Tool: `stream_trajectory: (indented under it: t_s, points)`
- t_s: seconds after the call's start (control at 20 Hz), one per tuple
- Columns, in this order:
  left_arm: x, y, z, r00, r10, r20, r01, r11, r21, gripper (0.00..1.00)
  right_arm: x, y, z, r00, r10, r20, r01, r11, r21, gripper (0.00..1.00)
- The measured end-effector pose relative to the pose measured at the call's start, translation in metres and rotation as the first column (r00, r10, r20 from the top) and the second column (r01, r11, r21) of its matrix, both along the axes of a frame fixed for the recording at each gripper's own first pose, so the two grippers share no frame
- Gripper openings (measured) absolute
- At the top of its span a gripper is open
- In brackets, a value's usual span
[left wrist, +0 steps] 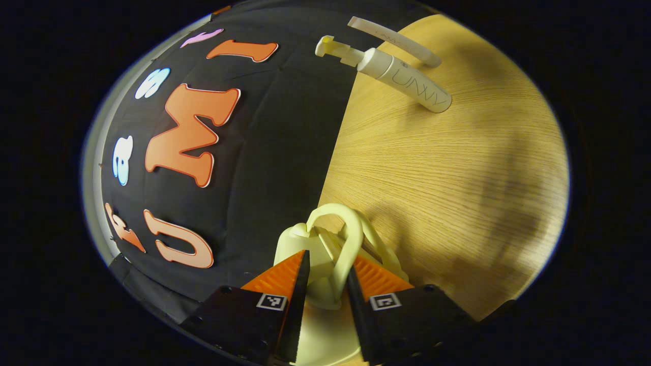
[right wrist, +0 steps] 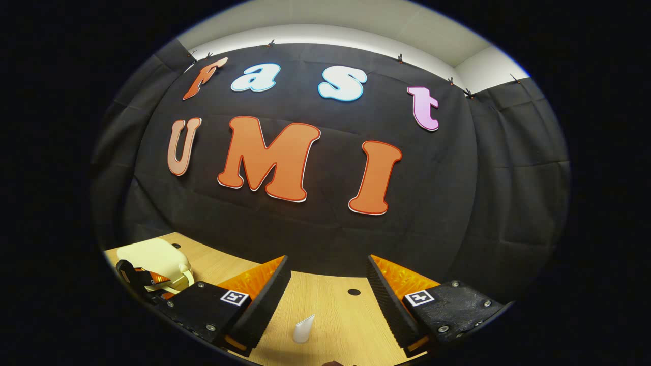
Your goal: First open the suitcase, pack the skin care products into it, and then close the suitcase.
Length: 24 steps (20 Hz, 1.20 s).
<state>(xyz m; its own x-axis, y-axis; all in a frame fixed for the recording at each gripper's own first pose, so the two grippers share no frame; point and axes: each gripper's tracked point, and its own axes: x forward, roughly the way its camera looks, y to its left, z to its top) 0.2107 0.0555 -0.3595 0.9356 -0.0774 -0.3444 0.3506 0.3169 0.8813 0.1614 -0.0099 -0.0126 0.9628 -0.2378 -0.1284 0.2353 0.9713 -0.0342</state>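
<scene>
the left gripper (left wrist: 325, 277) had its fingers pinched on the pale loop handle (left wrist: 339, 239) of the cream suitcase (left wrist: 318, 325), which sat at the near edge of the wooden bench (left wrist: 457, 168), hard up against the black booth wall (left wrist: 244, 168). in the right gripper view the same suitcase (right wrist: 155, 256) lay low at the left with the left gripper on it, lid apparently down — so the step in hand looked like opening the case, or steadying it by the handle. to do that well, the grip wanted to stay on the loop without crushing it, and any pull should follow the lid's hinge arc rather than drag the light case across the bench; where the latch sat could not be told.

two skin care products lay well apart from the case at the far side: a white pump bottle (left wrist: 407, 76) on its side, and a slim white tube (left wrist: 394, 40) just behind it.

the left gripper pointed along the bench's edge, rolled so the bench ran upright in its view. the right gripper (right wrist: 328, 290) was held level facing the wall, fingers spread wide and holding nothing, above a small white tube tip (right wrist: 303, 329) on the bench — free to brace the case.
</scene>
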Motion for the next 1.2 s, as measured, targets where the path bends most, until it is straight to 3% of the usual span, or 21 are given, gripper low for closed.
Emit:
stream_trajectory:
  t_s: [0.05,0.1,0.35,0.45,0.65,0.8,1.1,1.2]
  points:
    - [0.002,0.003,0.002,1.0,0.006,0.002,-0.006,1.0,-0.005,0.35,0.0,-0.001,0.0,1.0,0.002,0.001,-0.002,1.0,0.001,0.96]
    - [0.0,0.003,0.004,1.0,0.007,-0.003,-0.007,1.0,-0.022,0.31,0.0,-0.002,-0.002,1.0,0.004,0.001,-0.004,1.0,0.005,0.96]
    - [-0.001,0.023,0.05,0.998,0.067,-0.006,-0.068,0.988,-0.138,0.31,0.002,-0.002,-0.006,1.0,0.022,-0.002,-0.022,1.0,0.01,0.96]
    - [0.005,0.038,0.076,0.994,0.111,-0.006,-0.11,0.974,-0.199,0.26,0.003,-0.001,-0.007,0.999,0.032,-0.003,-0.032,0.999,0.012,0.96]
    - [0.016,0.082,0.128,0.975,0.222,-0.009,-0.214,0.925,-0.314,0.25,0.005,0.0,-0.008,0.998,0.056,0.0,-0.056,0.998,0.024,0.96]
    - [0.024,0.124,0.155,0.949,0.314,-0.038,-0.302,0.862,-0.407,0.24,0.006,0.007,-0.009,0.996,0.086,-0.005,-0.085,0.996,0.03,0.96]
    - [0.031,0.202,0.192,0.916,0.402,-0.011,-0.358,0.802,-0.478,0.24,0.008,0.018,0.0,0.998,0.058,-0.007,-0.058,0.998,0.016,0.96]
    - [0.034,0.234,0.196,0.895,0.445,-0.025,-0.392,0.758,-0.522,0.24,0.008,0.024,0.001,0.999,0.052,-0.016,-0.052,0.999,0.009,0.96]
